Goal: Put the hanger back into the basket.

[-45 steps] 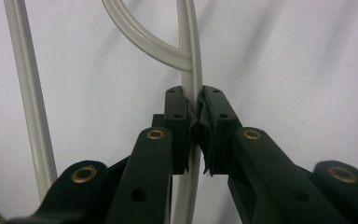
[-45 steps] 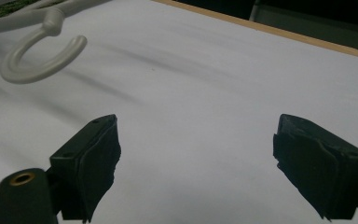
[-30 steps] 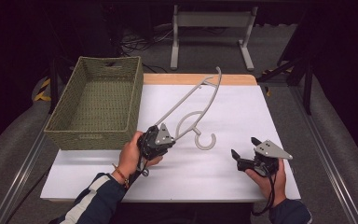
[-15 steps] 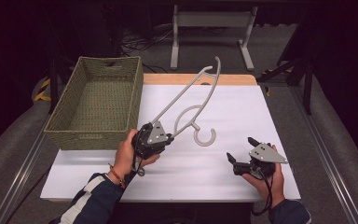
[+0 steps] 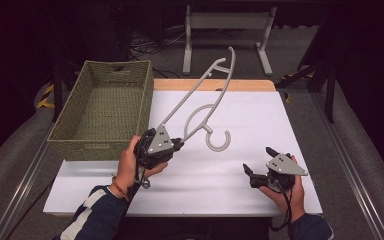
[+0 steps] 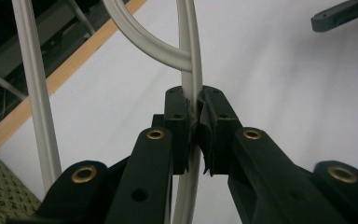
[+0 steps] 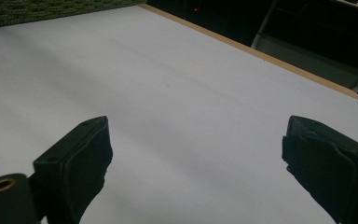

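Left hand-held gripper [image 5: 177, 145]: gripped in the person's left hand [image 5: 130, 162] near the front left of the table; its grey three-cornered plate faces up. In the left gripper view [image 6: 196, 122] its two black jaws are pressed together on a pale bar of the hanger, one pad on each side.

Hanger: a light grey plastic clothes hanger [image 5: 200, 107], clamped at one end by the left hand-held gripper and raised at a slant, so its far end stands above the back edge of the table. Its open hook [image 5: 219, 141] hangs near the middle of the table. In the left gripper view [image 6: 189, 51] a curved bar meets the clamped bar just beyond the jaws, and a second straight bar runs up at the left.

Right hand-held gripper [image 5: 261, 164]: held in the person's right hand [image 5: 290, 192] at the front right of the table, well apart from the hanger. In the right gripper view [image 7: 200, 163] its jaws stand wide apart with bare table between them.

Table: a white-topped table [image 5: 260, 115] with a wooden strip along its back edge.

Basket: an olive-green woven rectangular basket [image 5: 67, 142] on the left side of the table, just beside the left hand.
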Available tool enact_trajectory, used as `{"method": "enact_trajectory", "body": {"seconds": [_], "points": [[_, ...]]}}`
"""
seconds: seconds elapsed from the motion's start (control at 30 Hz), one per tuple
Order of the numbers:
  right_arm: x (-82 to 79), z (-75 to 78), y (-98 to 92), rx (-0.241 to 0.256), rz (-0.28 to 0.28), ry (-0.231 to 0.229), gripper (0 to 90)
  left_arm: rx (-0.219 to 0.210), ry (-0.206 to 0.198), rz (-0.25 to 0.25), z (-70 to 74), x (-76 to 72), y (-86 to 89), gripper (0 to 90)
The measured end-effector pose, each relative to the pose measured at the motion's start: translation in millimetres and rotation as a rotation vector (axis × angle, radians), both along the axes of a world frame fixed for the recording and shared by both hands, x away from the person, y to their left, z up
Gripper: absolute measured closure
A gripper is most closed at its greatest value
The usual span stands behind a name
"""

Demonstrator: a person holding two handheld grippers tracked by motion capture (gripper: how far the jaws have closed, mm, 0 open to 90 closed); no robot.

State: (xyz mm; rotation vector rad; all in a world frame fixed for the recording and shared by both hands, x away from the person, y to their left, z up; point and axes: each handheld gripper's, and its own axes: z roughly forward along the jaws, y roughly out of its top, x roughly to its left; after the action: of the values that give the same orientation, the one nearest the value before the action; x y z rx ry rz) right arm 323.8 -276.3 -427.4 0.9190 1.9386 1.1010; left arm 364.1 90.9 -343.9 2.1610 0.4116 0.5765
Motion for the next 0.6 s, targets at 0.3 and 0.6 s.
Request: {"method": "enact_trajectory", "body": {"seconds": [0.3, 0.6], "points": [[0.7, -1.0, 0.2, -0.004, -0.002, 0.006, 8.6, -0.034, -0.039, 0.011, 16.8, -5.2, 9.7, 82.0], [1.3, -2.0, 1.6, -0.013, -0.004, 0.013, 8.6, -0.074, -0.061, 0.034, 28.9, -7.2, 22.4, 82.1]]}}
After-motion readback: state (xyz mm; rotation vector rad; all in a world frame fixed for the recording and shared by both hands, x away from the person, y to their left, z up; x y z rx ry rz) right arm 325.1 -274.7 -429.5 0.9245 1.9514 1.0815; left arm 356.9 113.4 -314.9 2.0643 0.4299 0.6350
